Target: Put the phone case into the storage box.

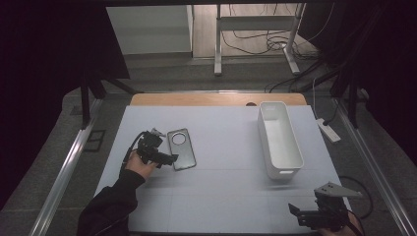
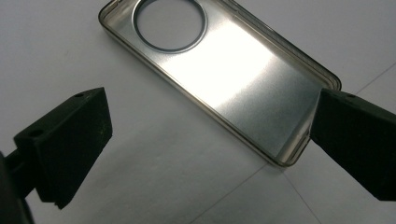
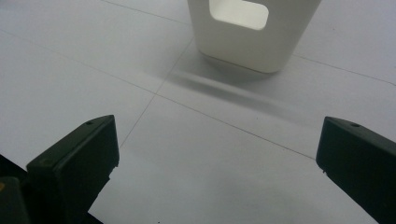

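On your desk (image 1: 216, 196), the white bin (image 1: 279, 139) stands at three o'clock and the phone case (image 1: 181, 148) lies flat at nine. Your left gripper (image 1: 164, 158) has fingers spread beside the case; closing off-centre could skid it away. Your right gripper (image 1: 301, 213), fingers spread, idles at five.

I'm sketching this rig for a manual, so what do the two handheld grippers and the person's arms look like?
Both grippers are black. The left gripper trails a black cable that loops back toward the hand. The right gripper carries a grey three-cornered plate on top. Each has two blocky black jaws with small holes near the tips. The left arm wears a black sleeve.
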A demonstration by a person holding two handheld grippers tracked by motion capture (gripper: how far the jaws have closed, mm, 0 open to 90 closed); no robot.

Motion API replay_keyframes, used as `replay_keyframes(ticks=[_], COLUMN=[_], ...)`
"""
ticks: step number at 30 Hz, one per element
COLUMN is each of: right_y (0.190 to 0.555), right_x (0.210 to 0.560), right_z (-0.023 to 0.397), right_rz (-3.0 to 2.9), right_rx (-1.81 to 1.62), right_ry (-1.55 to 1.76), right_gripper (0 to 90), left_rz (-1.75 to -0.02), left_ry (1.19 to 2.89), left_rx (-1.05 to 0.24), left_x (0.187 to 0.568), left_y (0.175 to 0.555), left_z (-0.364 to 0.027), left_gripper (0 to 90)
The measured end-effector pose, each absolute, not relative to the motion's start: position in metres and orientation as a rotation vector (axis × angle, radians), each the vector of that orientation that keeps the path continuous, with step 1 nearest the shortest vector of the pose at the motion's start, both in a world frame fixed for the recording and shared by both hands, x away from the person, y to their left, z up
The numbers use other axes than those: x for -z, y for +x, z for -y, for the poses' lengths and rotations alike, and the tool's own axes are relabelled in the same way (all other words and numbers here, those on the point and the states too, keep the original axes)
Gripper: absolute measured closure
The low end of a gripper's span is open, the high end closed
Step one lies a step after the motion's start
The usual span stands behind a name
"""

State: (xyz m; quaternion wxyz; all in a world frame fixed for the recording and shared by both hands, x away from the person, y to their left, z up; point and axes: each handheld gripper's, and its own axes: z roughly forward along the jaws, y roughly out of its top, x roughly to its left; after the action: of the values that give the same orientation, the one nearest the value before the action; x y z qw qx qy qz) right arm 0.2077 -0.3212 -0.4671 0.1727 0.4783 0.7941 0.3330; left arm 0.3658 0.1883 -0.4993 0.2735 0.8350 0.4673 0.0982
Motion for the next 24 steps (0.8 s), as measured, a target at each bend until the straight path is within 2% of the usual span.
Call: replay_keyframes(ticks=[24], right_y=[0.208], right_x=[0.467], right_z=[0.32], right_rz=[-2.267], right_rx=[-0.934], right_ry=[1.345], right_gripper=[0.0], left_rz=[-1.304], left_ry=[2.319], left_rx=[-0.227], left_x=[0.509], left_y=[0.387], left_z=[-0.179], left_gripper=[0.0])
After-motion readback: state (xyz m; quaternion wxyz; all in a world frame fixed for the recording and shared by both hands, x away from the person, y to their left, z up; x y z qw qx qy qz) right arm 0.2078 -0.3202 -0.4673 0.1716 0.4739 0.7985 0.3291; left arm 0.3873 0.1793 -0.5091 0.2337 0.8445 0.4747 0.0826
